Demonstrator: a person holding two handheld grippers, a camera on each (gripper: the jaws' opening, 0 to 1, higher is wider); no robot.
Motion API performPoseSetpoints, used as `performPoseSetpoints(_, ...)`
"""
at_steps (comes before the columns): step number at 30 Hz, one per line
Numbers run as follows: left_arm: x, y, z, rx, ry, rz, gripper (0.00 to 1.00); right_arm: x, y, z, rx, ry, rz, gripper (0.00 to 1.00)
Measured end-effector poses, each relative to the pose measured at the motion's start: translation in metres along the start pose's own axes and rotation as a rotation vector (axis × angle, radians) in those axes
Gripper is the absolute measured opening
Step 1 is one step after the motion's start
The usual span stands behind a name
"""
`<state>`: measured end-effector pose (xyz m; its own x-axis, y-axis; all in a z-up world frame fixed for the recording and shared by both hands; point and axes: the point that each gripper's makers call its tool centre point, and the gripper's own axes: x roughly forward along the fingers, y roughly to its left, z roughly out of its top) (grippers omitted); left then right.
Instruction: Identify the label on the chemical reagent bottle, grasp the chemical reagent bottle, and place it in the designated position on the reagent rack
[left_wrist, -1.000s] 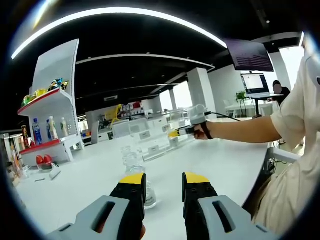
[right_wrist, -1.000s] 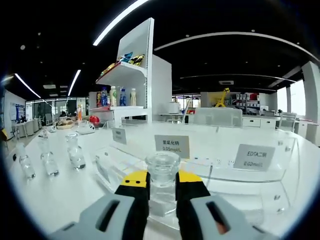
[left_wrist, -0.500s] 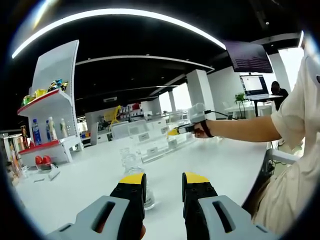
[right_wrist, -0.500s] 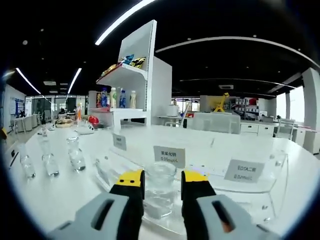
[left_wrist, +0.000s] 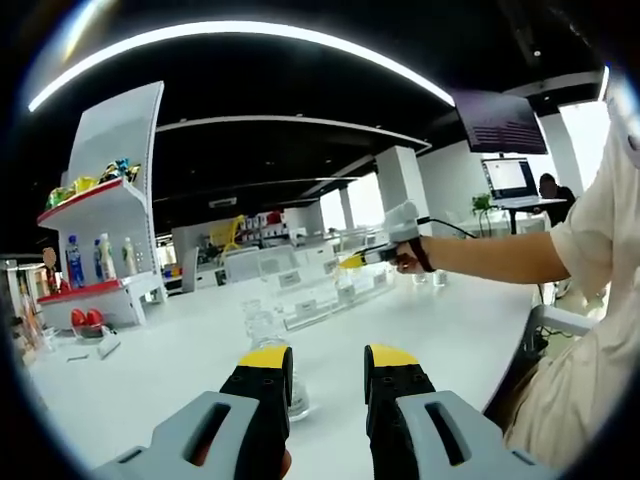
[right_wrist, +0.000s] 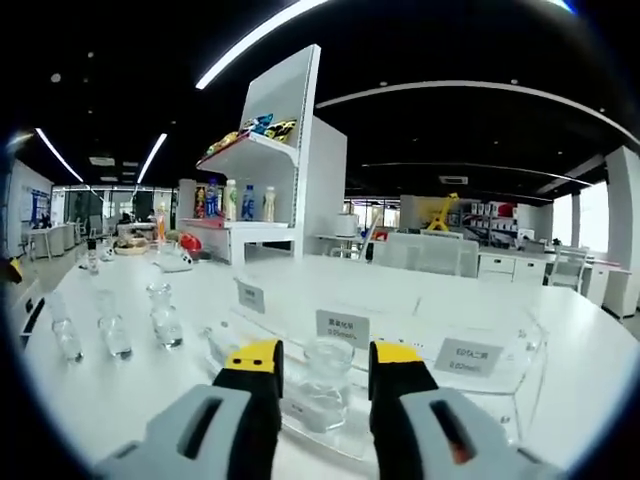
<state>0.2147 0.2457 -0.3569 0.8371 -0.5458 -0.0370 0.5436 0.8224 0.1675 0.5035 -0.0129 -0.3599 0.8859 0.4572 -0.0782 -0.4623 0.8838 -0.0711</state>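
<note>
A clear glass bottle (right_wrist: 325, 385) stands in the clear rack (right_wrist: 500, 395); the right gripper (right_wrist: 325, 360) is spread wide around it, the left gripper (left_wrist: 328, 365) gapes empty.

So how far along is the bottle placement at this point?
One bottle already stands in the clear reagent rack, behind the middle label card; the right gripper is open around it, fingers apart. Nothing is held. Left to do: three bottles wait on the table, one near the open left gripper.

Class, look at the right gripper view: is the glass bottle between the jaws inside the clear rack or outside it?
Inside: the glass bottle stands upright within the clear rack, below its label cards.
</note>
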Motion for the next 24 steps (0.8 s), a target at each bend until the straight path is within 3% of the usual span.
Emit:
performPoseSetpoints(11,-0.010,-0.008,0.011,0.004,-0.034,0.013,0.30,-0.029,0.006,0.026,0.006,-0.044,-0.004,0.35)
performPoseSetpoints(18,-0.017,-0.013,0.021,-0.039,-0.071,0.028,0.30,-0.047,0.012,0.038,-0.009,-0.065,0.001,0.35)
performPoseSetpoints(24,-0.021,-0.010,0.020,-0.012,-0.055,0.062,0.30,-0.066,0.014,0.040,-0.023,-0.069,0.002,0.36)
